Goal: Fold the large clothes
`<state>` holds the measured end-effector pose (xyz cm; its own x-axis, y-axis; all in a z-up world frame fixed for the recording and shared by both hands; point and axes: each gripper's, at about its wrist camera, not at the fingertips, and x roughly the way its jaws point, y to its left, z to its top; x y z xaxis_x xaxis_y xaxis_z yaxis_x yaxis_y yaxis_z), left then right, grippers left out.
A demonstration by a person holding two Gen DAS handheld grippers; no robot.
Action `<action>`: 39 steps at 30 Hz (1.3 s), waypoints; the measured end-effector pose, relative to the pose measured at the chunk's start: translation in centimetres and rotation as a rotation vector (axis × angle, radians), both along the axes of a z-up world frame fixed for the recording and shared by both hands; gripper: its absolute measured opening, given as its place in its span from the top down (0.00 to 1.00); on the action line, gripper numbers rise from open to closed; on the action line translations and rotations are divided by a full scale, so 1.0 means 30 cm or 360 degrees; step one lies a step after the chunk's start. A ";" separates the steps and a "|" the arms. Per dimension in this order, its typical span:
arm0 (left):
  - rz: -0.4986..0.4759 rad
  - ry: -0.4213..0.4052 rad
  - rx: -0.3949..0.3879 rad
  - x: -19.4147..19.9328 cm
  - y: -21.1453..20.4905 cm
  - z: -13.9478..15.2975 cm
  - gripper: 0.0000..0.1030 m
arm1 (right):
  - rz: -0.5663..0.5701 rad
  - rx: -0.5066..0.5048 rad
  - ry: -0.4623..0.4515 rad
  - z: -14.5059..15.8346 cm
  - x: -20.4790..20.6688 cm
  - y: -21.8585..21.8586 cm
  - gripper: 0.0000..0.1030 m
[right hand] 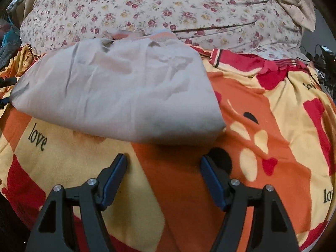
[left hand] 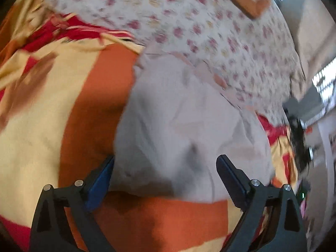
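left gripper (left hand: 164, 167): jaws standing apart, hovering over the near edge of the grey garment (left hand: 184, 126), clamping nothing. grey garment: lying part-folded on the orange patterned blanket (right hand: 184, 178), just before the floral quilt (right hand: 168, 10). right gripper (right hand: 163, 168): jaws apart, empty, short of the hem. advice: pinching corners evenly, lifting together.

Both tongs (left hand: 164, 163) (right hand: 163, 162) agape, angled downward
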<state>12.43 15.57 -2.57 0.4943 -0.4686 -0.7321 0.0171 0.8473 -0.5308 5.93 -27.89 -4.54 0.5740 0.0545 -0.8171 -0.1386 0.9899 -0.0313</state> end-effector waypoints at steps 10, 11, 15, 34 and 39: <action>-0.0168 0.0337 0.0144 0.197 -0.045 -0.035 0.21 | -0.0015 0.0007 0.0012 0.000 -0.019 -0.004 0.25; -0.0203 0.0340 0.0170 0.213 -0.055 -0.033 0.21 | -0.0020 0.0012 0.0012 -0.001 -0.022 -0.006 0.25; -0.0291 0.0325 0.0184 0.224 -0.066 -0.042 0.21 | -0.0024 0.0004 0.0007 -0.007 -0.023 -0.005 0.22; -0.0406 0.0096 -0.0230 0.339 0.049 -0.074 0.70 | -0.0047 0.0012 -0.0004 -0.017 0.026 0.005 0.11; -0.0339 0.0141 -0.0273 0.370 0.040 -0.112 0.60 | -0.0052 0.0004 -0.0010 -0.017 0.039 0.016 0.10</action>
